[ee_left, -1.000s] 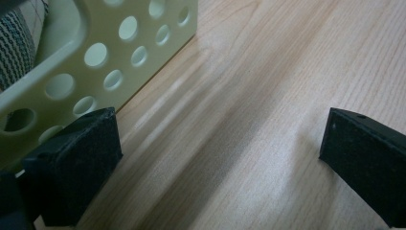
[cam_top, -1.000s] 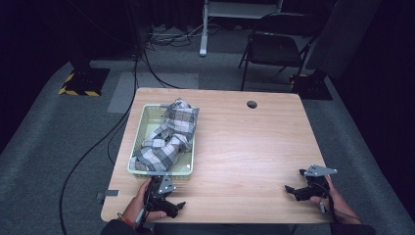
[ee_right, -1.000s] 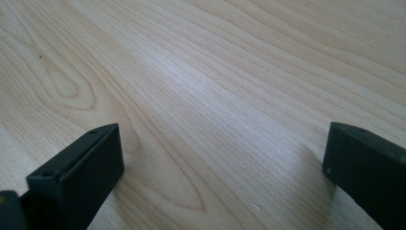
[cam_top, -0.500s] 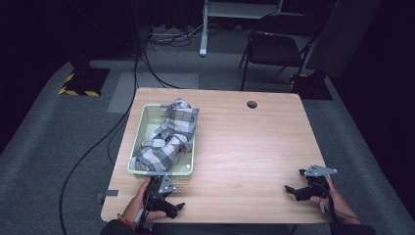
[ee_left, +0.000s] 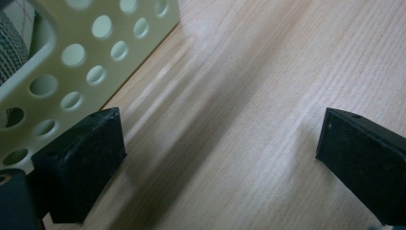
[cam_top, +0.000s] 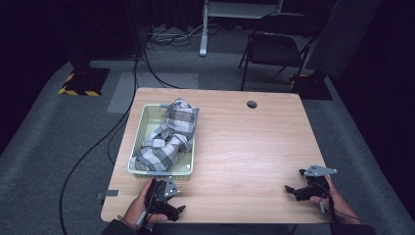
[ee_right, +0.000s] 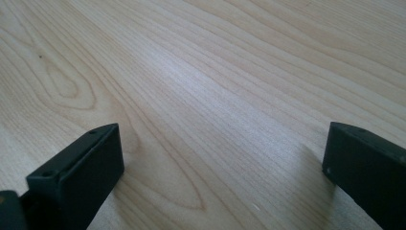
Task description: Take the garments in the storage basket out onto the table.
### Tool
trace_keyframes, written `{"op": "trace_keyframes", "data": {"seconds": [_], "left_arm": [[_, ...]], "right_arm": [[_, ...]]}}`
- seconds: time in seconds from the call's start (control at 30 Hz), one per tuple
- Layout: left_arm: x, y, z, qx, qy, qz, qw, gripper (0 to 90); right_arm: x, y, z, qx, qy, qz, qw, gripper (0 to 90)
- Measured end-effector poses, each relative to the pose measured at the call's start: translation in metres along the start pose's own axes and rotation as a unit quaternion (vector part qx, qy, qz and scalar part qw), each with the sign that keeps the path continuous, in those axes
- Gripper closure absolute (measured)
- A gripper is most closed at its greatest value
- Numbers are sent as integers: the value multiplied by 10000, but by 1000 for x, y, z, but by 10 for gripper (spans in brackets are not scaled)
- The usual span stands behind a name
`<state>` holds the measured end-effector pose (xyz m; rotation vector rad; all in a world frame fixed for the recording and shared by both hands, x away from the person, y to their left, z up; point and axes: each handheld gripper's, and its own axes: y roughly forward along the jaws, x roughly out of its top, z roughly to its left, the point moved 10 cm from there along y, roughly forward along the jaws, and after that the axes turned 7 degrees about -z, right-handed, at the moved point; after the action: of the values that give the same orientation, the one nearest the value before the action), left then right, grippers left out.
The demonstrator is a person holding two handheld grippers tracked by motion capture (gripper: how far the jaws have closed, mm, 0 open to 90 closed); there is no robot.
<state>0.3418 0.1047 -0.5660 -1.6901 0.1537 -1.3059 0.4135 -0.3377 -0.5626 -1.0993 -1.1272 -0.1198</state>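
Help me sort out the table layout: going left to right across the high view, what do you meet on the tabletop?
Basket holding the checked cloth → left claw at the near edge → cable hole at the far edge → right claw at the near right corner.

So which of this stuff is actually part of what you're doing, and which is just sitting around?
In use:
- checked cloth, heaped in the basket
- pale green basket
- left gripper, open, beside the basket
- right gripper, open, over bare table

Just lying about:
- folding chair
- floor cables
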Motion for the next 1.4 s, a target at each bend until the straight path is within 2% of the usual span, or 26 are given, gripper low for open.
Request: {"op": "trace_keyframes", "data": {"seconds": [0.17,0.73,1.4], "left_arm": [[4,-2,-2,31,-14,-33,10000,30],[16,-12,-8,59,196,-146,9997,30],[26,-20,-12,43,272,-254,9993,33]], "right_arm": [[0,0,0,0,-2,0,10000,5],[0,0,0,-1,-1,0,10000,5],[0,0,0,-1,-1,0,10000,5]]}}
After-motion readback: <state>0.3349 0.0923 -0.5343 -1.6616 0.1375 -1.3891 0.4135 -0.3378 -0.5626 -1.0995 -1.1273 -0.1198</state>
